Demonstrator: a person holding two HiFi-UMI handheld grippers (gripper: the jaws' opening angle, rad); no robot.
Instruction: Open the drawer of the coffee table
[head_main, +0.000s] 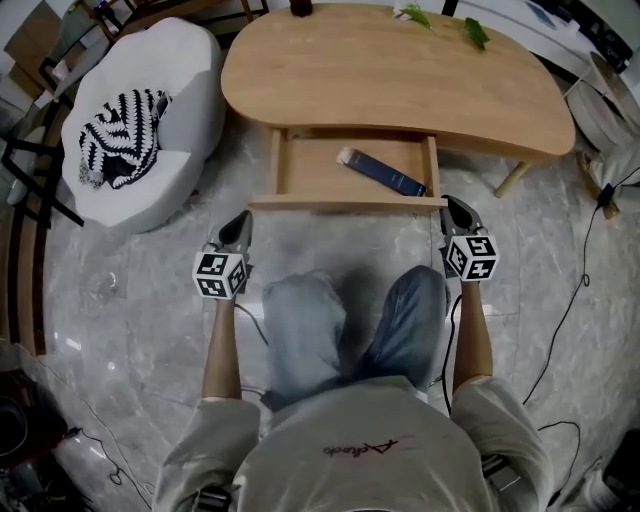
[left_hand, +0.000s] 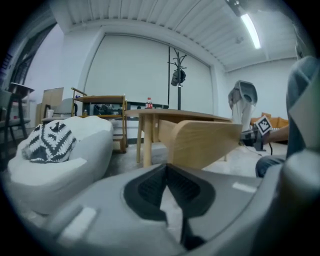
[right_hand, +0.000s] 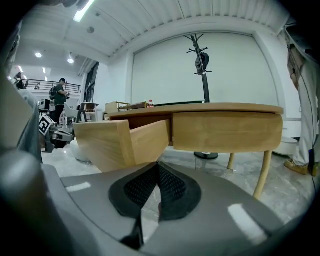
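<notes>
Drawer (head_main: 315, 170) stands pulled well out from under coffee table (head_main: 400, 80), with a dark flat item (head_main: 382, 172) inside. Left gripper (head_main: 240, 225) and right gripper (head_main: 455, 208) sit just off its front corners, fingers pressed together, empty. Looks done; back off straight and don't knock the front.

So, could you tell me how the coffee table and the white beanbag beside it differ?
The coffee table is tan wood on legs; the beanbag is white, soft and sits on the floor. The coffee table's drawer stands open with a dark flat item inside; the beanbag carries a black-and-white knit. Both have rounded outlines.
</notes>
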